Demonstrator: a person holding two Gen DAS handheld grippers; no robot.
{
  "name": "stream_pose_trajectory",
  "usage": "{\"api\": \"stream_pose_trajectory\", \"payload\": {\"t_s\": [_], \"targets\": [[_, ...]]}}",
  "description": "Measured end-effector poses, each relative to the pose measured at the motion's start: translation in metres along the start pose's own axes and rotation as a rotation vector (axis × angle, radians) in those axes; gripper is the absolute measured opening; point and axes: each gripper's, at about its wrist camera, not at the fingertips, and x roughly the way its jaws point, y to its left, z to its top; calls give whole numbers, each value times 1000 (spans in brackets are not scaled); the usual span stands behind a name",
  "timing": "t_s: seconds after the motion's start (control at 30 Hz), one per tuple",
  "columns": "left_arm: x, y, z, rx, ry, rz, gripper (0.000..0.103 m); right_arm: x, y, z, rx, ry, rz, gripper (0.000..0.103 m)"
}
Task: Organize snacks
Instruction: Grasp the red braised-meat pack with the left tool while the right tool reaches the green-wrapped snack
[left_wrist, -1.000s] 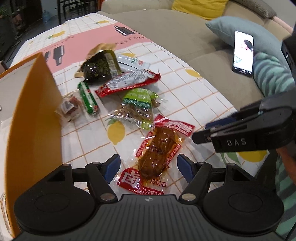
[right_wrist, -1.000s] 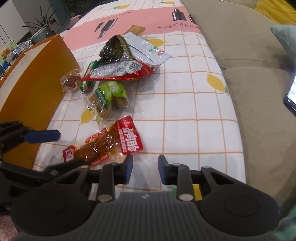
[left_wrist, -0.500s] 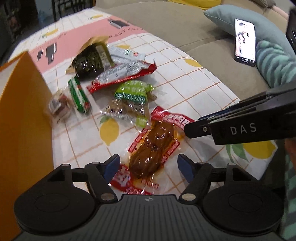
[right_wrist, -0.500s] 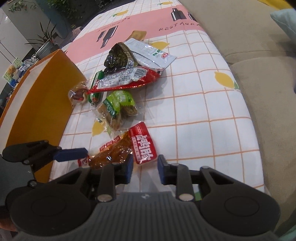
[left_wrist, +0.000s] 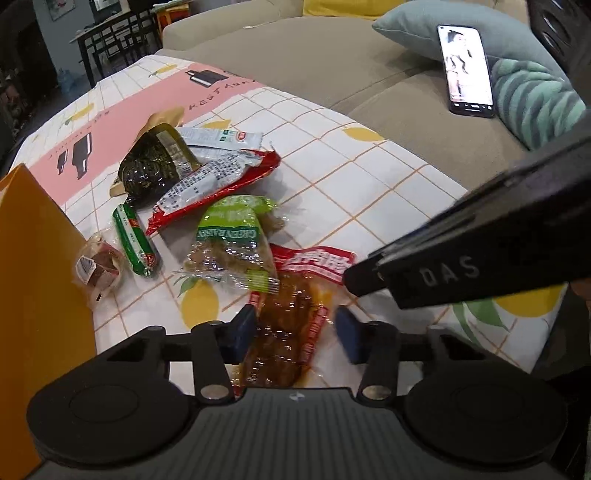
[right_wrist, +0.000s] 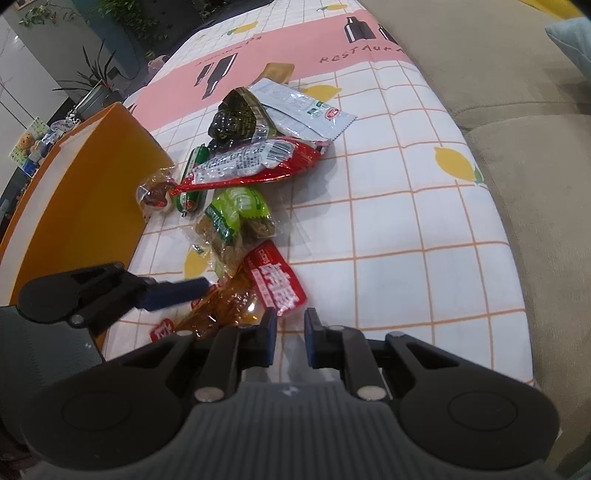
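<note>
Several snack packs lie on the checked lemon tablecloth (left_wrist: 369, 177). Nearest is a red and clear pack of brown braised meat (left_wrist: 288, 317), also in the right wrist view (right_wrist: 236, 299). My left gripper (left_wrist: 295, 328) is open, one finger on each side of this pack, low over it. Behind lie a green raisin pack (left_wrist: 229, 236), a green sausage (left_wrist: 133, 236), a small wrapped brown sweet (left_wrist: 98, 266), a long red pack (left_wrist: 214, 184), a dark green pack (left_wrist: 151, 166) and a white sachet (left_wrist: 221, 138). My right gripper (right_wrist: 290, 338) is nearly shut and empty, just right of the meat pack.
An orange box (left_wrist: 40, 280) stands along the left side of the snacks; it also shows in the right wrist view (right_wrist: 85, 192). A beige sofa (left_wrist: 332, 66) borders the cloth at the right, with a phone (left_wrist: 467, 70) and cushions on it.
My left gripper has moved forward and down over the meat pack, and its fingers have narrowed around it. My right gripper has shifted slightly forward beside it.
</note>
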Motion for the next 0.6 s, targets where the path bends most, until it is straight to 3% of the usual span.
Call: {"api": "stream_pose_trajectory", "payload": {"t_s": [0.2, 0.47, 0.6], "targets": [[-9, 8, -1, -61, 25, 7, 39, -6, 1, 3, -18, -36, -16, 18], [-38, 41, 2, -267, 8, -20, 10, -9, 5, 6, -42, -56, -30, 23], [-42, 54, 2, -342, 11, 1, 8, -9, 13, 8, -78, -68, -26, 23]]}}
